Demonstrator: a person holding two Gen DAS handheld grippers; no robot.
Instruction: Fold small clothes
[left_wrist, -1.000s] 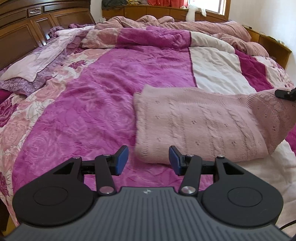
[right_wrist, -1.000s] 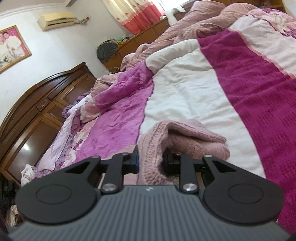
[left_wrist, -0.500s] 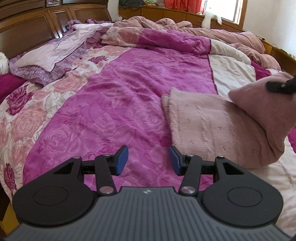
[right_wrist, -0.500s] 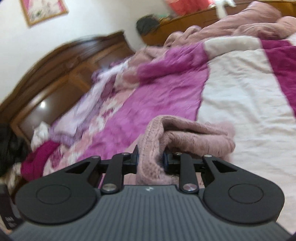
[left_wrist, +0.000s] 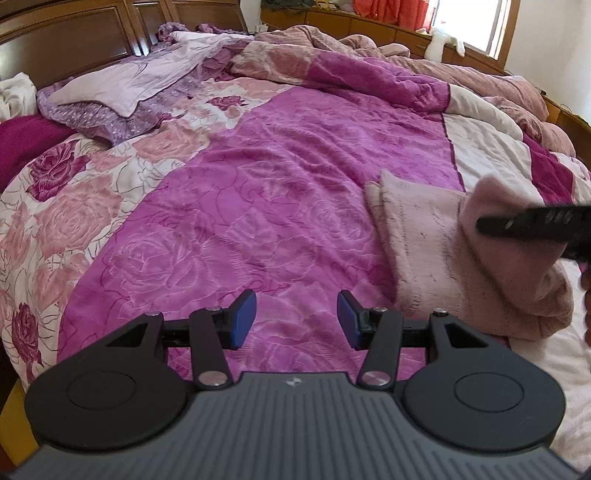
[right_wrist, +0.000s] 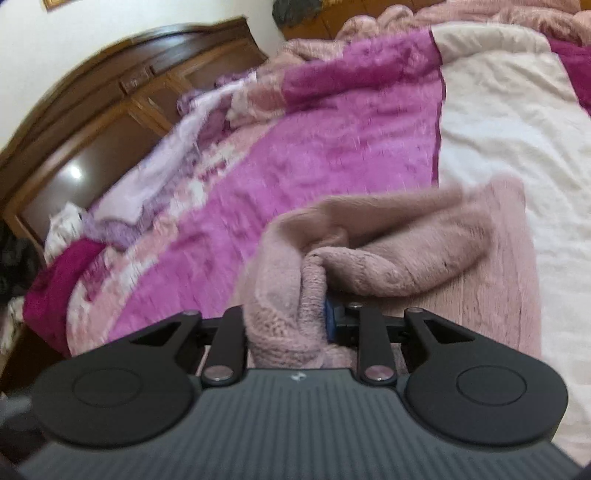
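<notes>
Sweater (right_wrist: 388, 258) carried leftward, right tool (right_wrist: 288, 325) clamped

One sweater (left_wrist: 436, 258), two grippers (left_wrist: 296, 317), one pillow (left_wrist: 122, 88)

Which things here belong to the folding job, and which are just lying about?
In the job:
- pink knit sweater
- right gripper, shut on its lifted edge
- left gripper, open, empty

Lying about:
- magenta floral quilt
- lilac pillow
- wooden headboard
</notes>
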